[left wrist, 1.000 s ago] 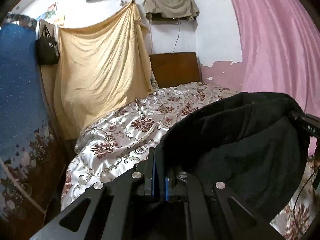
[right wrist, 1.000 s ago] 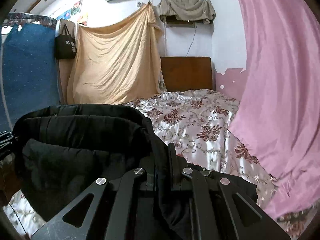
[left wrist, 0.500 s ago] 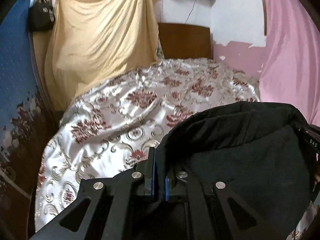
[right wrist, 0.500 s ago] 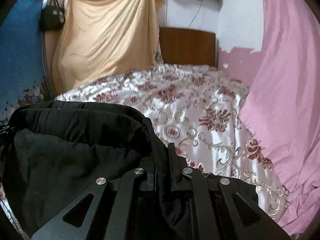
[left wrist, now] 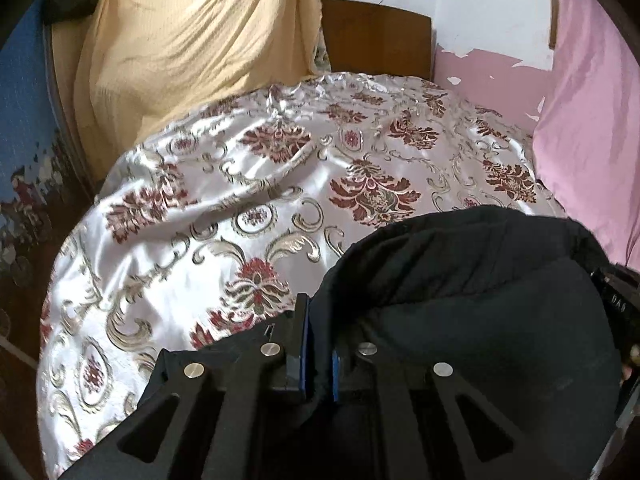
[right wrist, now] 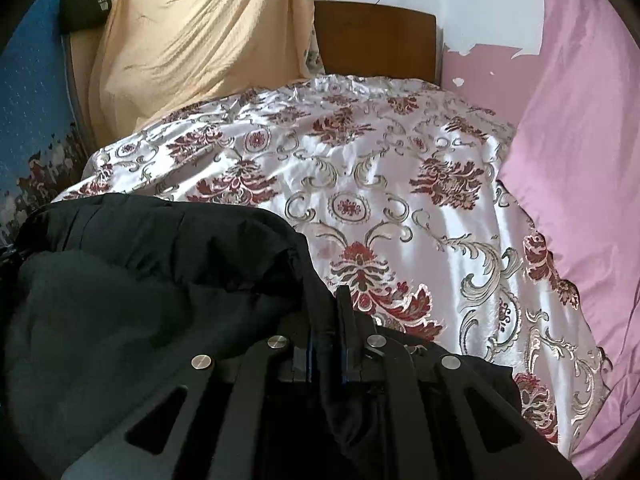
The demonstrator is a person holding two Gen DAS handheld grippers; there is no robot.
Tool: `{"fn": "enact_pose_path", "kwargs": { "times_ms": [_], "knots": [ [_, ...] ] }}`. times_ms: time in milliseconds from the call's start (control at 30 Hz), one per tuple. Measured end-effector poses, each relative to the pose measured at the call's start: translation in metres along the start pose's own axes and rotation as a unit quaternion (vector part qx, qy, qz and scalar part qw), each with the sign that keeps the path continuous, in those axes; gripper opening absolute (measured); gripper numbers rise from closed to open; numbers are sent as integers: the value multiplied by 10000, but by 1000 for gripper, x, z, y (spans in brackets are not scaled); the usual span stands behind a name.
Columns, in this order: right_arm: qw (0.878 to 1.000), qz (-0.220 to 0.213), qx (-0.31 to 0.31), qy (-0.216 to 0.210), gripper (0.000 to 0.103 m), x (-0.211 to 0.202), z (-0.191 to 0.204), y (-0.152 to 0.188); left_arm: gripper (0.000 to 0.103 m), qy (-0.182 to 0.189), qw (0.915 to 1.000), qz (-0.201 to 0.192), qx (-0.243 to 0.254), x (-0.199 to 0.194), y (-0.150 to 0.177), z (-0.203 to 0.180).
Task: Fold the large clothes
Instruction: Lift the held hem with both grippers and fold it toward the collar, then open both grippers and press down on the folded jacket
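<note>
A black garment is held up over the bed, stretched between the two claws. The left claw is pressed together on a fold of the dark cloth at one end, and the right claw is pinched on the other end; in each wrist view a thin band of fabric is seen trapped between the blue pads. The middle of the garment sags between them, and part of it is draped over the claw bodies, so the lower edge is hidden and it cannot be told whether it already rests on the floral bedspread.

Several risks are judged from this. Only a narrow bite of thick cloth is gripped on each side, so one corner may be lost if the garment is tugged or dragged, and the piece would then fall in a heap. The bedspread looks glossy and already rumpled; it may be pulled along and wrinkled under the garment if the cloth is slid rather than laid. If the two ends are lowered unevenly, a skewed lay and a crooked fold would result. The pink curtain hangs close on the right and may be snagged.
</note>
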State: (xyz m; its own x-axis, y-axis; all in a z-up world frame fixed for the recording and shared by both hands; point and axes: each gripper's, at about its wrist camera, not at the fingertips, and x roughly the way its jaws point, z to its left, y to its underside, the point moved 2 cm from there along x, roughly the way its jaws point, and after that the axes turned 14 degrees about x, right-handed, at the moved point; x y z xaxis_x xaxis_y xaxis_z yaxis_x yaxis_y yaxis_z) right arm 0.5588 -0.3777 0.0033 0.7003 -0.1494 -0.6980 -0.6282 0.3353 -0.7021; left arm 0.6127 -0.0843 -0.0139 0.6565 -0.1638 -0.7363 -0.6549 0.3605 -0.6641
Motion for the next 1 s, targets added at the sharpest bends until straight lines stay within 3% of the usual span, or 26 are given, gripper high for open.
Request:
{"fn": "enact_pose_path", "kwargs": {
  "times_ms": [133, 167, 233, 267, 300, 367, 433, 533, 667, 867, 1000],
  "knots": [
    [9999, -64, -55, -77, 10, -2, 0, 0, 14, 129, 9992, -87, -362, -7, 1, 7],
    [9999, -76, -71, -102, 11, -3, 0, 0, 19, 142, 9991, -129, -377, -10, 1, 7],
    [9998, -46, -109, -162, 13, -5, -1, -1, 40, 158, 9988, -264, -372, -17, 0, 8],
    [9997, -42, -133, -198, 18, -7, -2, -1, 68, 136, 9985, -376, -385, -23, -1, 8],
    [9996, -75, -160, -229, 21, -11, -2, -2, 89, 95, 9971, -608, -447, -34, -2, 8],
    [9991, -257, -136, -292, 52, -20, -5, -6, 91, 45, 9935, -994, -547, -50, -4, 9],
    [9980, -462, 13, -423, 59, -33, -10, -10, 92, 126, 9919, -1095, -628, -62, -7, 8],
    [9965, -545, 83, -626, 63, -55, -11, -8, 92, 378, 9909, -1183, -522, -79, 2, -6],
    [9931, -585, -173, -1000, 82, -84, -6, 24, 97, 624, 9886, -1372, -51, -97, 40, -39],
    [9896, -497, -434, -1281, 83, -97, -3, 89, 98, 972, 9837, -1451, 420, -94, 95, -82],
    [9897, -561, -746, -1085, 83, -81, 8, 103, 98, 655, 9872, -1278, 699, -74, 85, -95]
  ]
}}
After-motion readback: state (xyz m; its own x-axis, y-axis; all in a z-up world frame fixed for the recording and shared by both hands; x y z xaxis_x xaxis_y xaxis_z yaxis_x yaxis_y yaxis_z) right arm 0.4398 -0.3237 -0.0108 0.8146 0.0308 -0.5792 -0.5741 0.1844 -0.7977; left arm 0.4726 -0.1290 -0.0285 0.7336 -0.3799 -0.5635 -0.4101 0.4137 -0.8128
